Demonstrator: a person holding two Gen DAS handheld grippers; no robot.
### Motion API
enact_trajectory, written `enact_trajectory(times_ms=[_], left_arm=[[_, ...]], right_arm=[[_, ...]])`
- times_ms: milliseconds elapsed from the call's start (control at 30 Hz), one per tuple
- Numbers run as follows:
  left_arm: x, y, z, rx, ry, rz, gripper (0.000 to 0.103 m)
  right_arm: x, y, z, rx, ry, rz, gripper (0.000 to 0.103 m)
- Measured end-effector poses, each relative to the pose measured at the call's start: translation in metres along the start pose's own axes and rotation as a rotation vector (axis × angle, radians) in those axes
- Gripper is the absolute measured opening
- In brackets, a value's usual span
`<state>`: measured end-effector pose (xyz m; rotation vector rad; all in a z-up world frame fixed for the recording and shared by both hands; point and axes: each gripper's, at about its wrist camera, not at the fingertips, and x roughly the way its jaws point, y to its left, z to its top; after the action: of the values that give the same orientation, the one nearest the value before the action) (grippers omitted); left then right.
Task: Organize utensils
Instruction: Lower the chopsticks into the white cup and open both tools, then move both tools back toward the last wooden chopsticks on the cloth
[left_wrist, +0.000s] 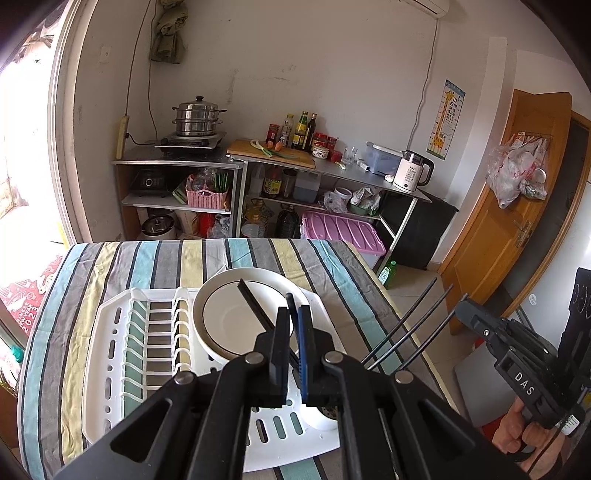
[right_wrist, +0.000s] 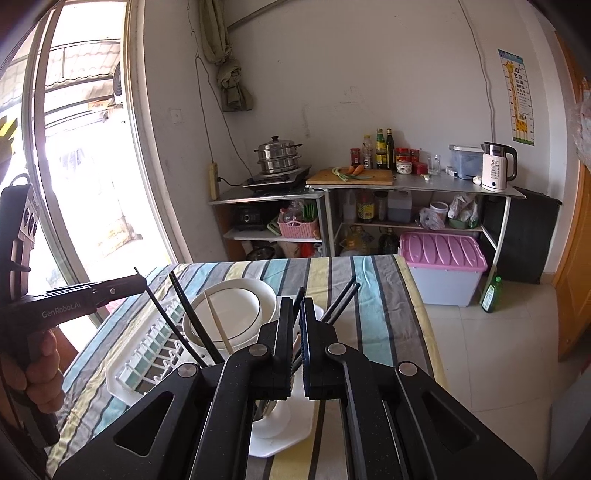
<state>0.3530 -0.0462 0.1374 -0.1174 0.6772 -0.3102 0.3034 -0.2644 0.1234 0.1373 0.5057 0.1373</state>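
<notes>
White plastic dish rack (left_wrist: 110, 354) on the left of the striped tablecloth (left_wrist: 55, 332), its slotted plate ribs standing bare; just to the right of the ribs, a white plate (left_wrist: 229, 325) with a thin dark ring leans in the rack; across its face run the black chopsticks (left_wrist: 255, 302), slanting down towards the camera and into the left gripper (left_wrist: 293, 308); those jaws are pinched narrow with the sticks clamped between the pads, tips out over the plate. From the other camera a pale wooden stick (right_wrist: 218, 325) shows lying against the plate as well; the left hand (right_wrist: 40, 369) is wrapped round the tool's handle at the far left edge. Moving right; a white cup (left_wrist: 321, 417) sits in the near right corner of the rack, partly hidden under the fingers, contents hard to make out. Further right again, off the table's edge, the right gripper (left_wrist: 461, 306); its jaws are squeezed narrow too, gripping a second set of chopsticks (left_wrist: 406, 325), dark and thin, fanned apart and crossing the cloth's edge; in its own view they poke up above the cup. The right hand (left_wrist: 528, 435) holds the handle down in the corner.
</notes>
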Motion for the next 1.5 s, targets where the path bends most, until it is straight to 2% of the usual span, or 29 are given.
enact_trajectory(times_ms=[300,433,567,767,967,1167,1500], left_arm=[[-0.003,0.003,-0.006,0.022,-0.011,0.028,0.005],[-0.005,0.003,-0.009,0.04,-0.012,0.043,0.006],[-0.012,0.005,-0.013,0.033,-0.026,0.036,0.014],[-0.033,0.01,-0.026,0.023,-0.065,0.033,0.014],[-0.061,0.013,-0.065,0.008,-0.1,0.011,0.015],[-0.077,0.011,-0.12,-0.006,-0.082,0.004,0.015],[-0.085,-0.006,-0.196,0.003,0.02,-0.006,0.017]], right_arm=[[-0.001,-0.009,0.0,0.007,0.029,0.011,0.004],[-0.006,-0.013,-0.004,0.011,0.023,0.009,0.015],[-0.014,-0.014,-0.007,0.012,0.015,0.009,0.015],[-0.037,-0.015,-0.015,0.019,-0.015,0.028,0.016],[-0.066,-0.01,-0.047,0.016,-0.029,0.048,0.016],[-0.09,-0.001,-0.092,0.011,-0.001,0.056,0.016],[-0.11,0.008,-0.147,0.007,0.075,0.061,0.016]])
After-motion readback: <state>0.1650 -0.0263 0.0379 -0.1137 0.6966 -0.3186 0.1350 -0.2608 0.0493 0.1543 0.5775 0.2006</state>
